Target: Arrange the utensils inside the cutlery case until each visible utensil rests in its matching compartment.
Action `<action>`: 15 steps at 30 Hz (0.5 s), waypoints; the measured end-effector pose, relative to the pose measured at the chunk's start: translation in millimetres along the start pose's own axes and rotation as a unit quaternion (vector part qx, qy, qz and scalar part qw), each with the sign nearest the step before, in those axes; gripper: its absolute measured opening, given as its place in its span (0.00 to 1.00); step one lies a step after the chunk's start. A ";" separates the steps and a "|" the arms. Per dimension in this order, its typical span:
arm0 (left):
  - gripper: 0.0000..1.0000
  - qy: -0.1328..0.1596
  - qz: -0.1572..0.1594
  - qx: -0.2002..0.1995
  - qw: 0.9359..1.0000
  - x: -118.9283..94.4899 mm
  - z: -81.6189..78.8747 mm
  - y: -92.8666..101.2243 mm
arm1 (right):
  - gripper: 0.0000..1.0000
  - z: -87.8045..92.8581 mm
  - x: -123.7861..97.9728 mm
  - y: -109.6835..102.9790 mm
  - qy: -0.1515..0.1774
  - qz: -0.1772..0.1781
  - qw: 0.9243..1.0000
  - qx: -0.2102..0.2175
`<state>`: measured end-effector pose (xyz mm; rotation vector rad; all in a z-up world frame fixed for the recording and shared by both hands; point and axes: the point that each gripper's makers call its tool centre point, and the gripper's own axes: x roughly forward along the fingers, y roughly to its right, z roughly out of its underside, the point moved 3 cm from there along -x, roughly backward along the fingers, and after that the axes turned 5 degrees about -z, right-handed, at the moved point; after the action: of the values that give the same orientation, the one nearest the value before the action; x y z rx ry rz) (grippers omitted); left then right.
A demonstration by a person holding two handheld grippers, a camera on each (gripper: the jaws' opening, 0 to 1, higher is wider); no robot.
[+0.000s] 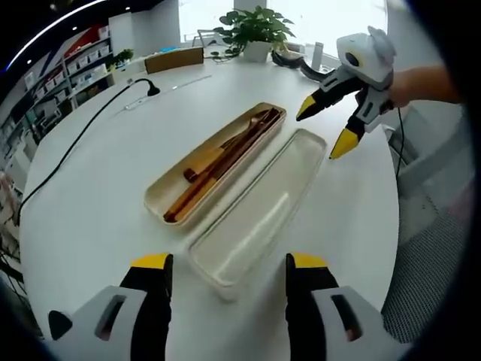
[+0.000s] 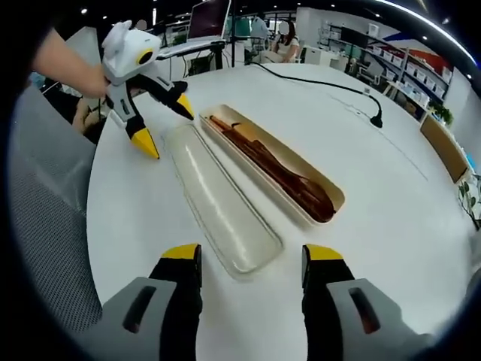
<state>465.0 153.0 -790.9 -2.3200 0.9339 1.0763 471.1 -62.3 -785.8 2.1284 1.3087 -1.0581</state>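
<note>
My left gripper view has a potted plant (image 1: 255, 30) at the far edge; my right gripper view has a monitor (image 2: 209, 18). Round white worktop (image 1: 98, 195), office room. One cutlery case (image 1: 218, 167) holding brown wooden utensils (image 1: 225, 158), one clear lid (image 1: 259, 214) just beside. Left gripper (image 1: 229, 272) and right gripper (image 2: 252, 263): fingers apart, gripping nothing.

The cutlery case (image 1: 161, 192) looks like smooth matt cream plastic, its lid (image 1: 255, 218) the same but faintly translucent. The utensils (image 1: 225, 154) inside are brown wood with a slight sheen (chopsticks and spoon alike). The worktop (image 1: 98, 218) is smooth, softly glossy white laminate
</note>
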 end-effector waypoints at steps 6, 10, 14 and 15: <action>0.60 0.019 0.006 0.000 1.000 4.7 -4.6 -1.5 | 0.50 5.5 4.4 0.1 -0.011 -0.001 1.000 0.015; 0.55 0.026 0.012 0.008 1.000 5.4 -4.9 3.2 | 0.51 4.5 5.8 0.9 -0.007 -0.009 1.000 0.012; 0.53 0.027 0.014 0.010 0.999 5.5 -6.0 4.0 | 0.51 2.4 7.9 4.9 -0.001 -0.012 1.000 0.010; 0.53 0.027 0.014 0.011 0.999 5.6 -6.1 4.0 | 0.50 1.7 8.4 5.3 0.000 -0.012 1.000 0.009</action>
<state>467.9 144.3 -791.9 -2.3359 0.9963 1.0146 477.3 -61.3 -793.6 2.1304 1.3339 -1.0826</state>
